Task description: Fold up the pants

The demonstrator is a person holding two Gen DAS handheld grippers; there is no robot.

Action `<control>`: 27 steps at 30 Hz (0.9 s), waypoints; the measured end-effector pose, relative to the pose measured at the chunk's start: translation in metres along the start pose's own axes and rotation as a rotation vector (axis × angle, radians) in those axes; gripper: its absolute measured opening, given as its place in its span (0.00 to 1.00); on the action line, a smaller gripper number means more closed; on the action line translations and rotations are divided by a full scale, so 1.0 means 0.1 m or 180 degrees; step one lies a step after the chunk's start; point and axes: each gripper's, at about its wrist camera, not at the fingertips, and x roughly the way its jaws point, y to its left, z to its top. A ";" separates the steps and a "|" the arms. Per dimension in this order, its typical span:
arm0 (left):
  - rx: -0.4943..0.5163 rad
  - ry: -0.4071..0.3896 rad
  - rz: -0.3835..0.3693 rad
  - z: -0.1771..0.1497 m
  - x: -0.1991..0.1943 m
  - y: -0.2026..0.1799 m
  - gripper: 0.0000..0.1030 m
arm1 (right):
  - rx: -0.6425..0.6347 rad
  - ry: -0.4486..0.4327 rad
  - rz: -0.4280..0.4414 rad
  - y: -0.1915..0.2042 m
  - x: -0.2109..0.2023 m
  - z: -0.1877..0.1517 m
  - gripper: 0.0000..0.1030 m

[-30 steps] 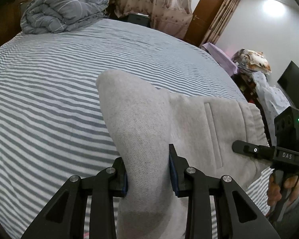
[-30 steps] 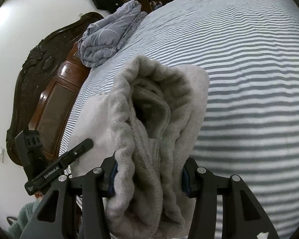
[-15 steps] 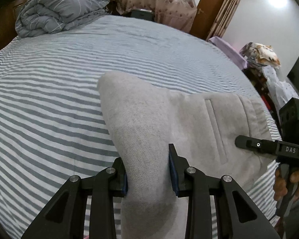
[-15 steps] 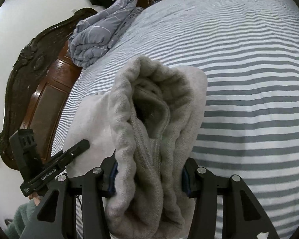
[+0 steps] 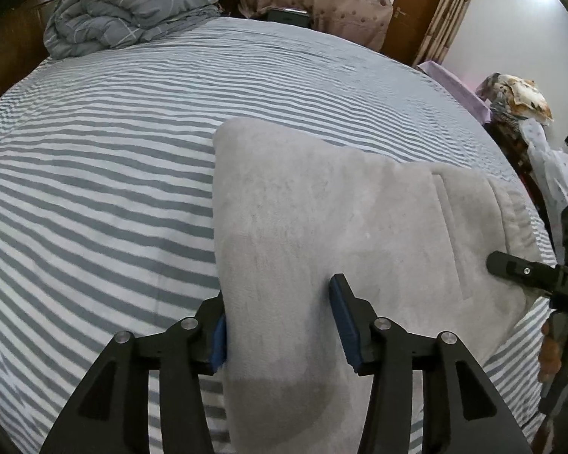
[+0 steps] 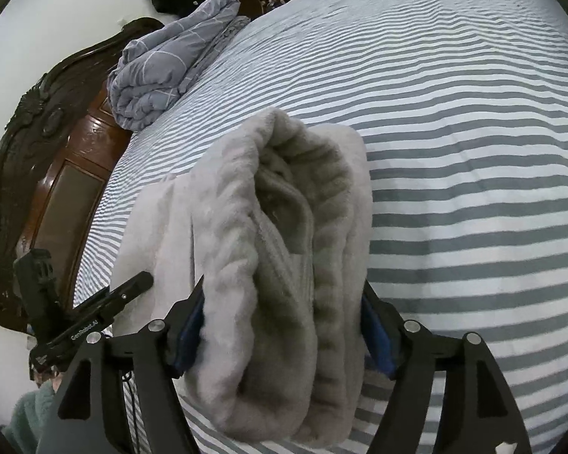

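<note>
Striped bed sheet (image 5: 94,196) is carrying the grey pants (image 5: 322,227), laid down as a compact multi-layer bundle near the front edge, so the folding is judged essentially done. Left tongs (image 5: 280,325) are opening: the right pad is seen clear of the fabric, the left pad is just at the bundle's edge, cloth between but not clamped. Right tongs (image 6: 284,336) are also opening around the thick rolled waistband end (image 6: 284,227), grip being let go; only withdrawal and perhaps a smoothing pass are judged left.

Both grippers' jaws opening, angled downward
</note>
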 end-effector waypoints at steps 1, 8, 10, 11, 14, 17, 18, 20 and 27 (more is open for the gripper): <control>0.0016 -0.0010 0.0046 -0.04 -0.03 -0.01 0.48 | -0.0005 -0.0027 -0.0019 -0.01 -0.05 -0.04 0.68; 0.0166 -0.0002 0.0280 -0.25 -0.18 -0.07 0.53 | -0.0081 -0.0176 -0.0140 0.10 -0.30 -0.17 0.68; 0.0217 0.0003 0.0352 -0.30 -0.21 -0.09 0.53 | -0.0116 -0.0195 -0.0206 0.14 -0.34 -0.20 0.68; 0.0262 0.0001 0.0400 -0.34 -0.23 -0.11 0.53 | -0.0131 -0.0198 -0.0257 0.17 -0.35 -0.20 0.68; 0.0381 0.0011 0.0553 -0.41 -0.30 -0.18 0.54 | -0.0180 -0.0210 -0.0447 0.25 -0.37 -0.21 0.68; 0.0465 0.0027 0.0700 -0.46 -0.42 -0.24 0.54 | -0.0141 -0.0229 -0.0527 0.34 -0.44 -0.20 0.68; 0.0481 0.0036 0.0739 -0.48 -0.47 -0.26 0.54 | -0.0158 -0.0246 -0.0540 0.37 -0.49 -0.22 0.68; 0.0516 0.0035 0.0793 -0.53 -0.61 -0.32 0.54 | -0.0218 -0.0310 -0.0572 0.48 -0.65 -0.27 0.68; 0.0369 -0.0069 0.0881 -0.81 -1.22 -0.51 0.60 | -0.0344 -0.0545 -0.0874 0.76 -1.30 -0.78 0.70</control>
